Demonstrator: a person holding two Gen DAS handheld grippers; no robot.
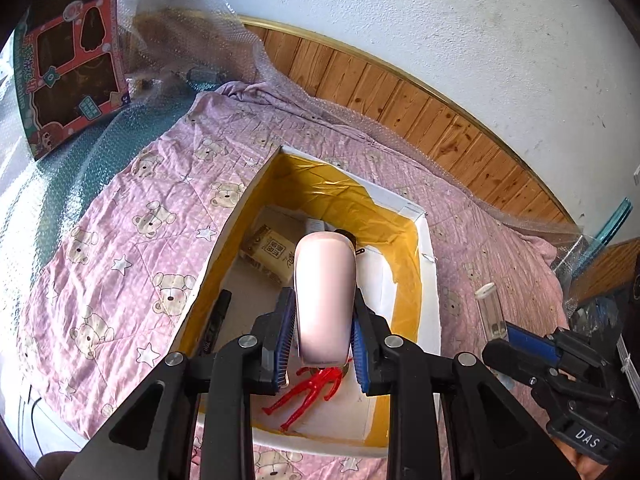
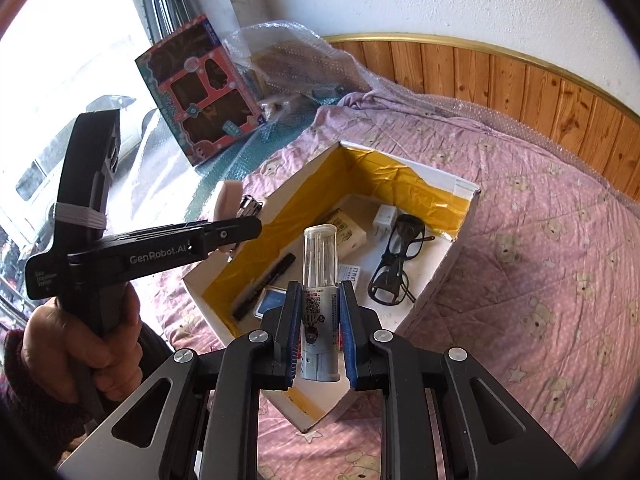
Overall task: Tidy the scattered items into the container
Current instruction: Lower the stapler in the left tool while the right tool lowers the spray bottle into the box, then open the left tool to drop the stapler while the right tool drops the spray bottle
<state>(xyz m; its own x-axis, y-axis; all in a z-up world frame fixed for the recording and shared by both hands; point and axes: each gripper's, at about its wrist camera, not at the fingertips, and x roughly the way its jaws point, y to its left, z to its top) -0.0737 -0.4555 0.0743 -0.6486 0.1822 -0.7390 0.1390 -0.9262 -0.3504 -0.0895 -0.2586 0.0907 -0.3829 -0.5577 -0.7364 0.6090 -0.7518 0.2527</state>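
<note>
An open box (image 1: 430, 280) lined with yellow tape lies on the pink bear quilt (image 1: 120, 220). My left gripper (image 1: 322, 312) is shut on a pink rounded stapler (image 1: 325, 264), held over the box's inside. In the right wrist view my right gripper (image 2: 320, 292) is shut on a clear-capped bottle (image 2: 320, 248) with a QR label, above the box's near corner (image 2: 316, 416). In the box lie a red figure (image 1: 316, 390), black glasses (image 2: 394, 264), a black marker (image 2: 264, 286), a small beige carton (image 2: 348, 232), a white plug (image 2: 386, 216) and a blue item (image 2: 274, 300).
A person's hand (image 2: 80, 344) grips the left tool's handle. A toy carton (image 2: 200, 92) and bubble wrap (image 2: 288, 44) sit at the far left of the bed. Wooden panelling (image 2: 500, 76) and a white wall run behind. A window is at the left.
</note>
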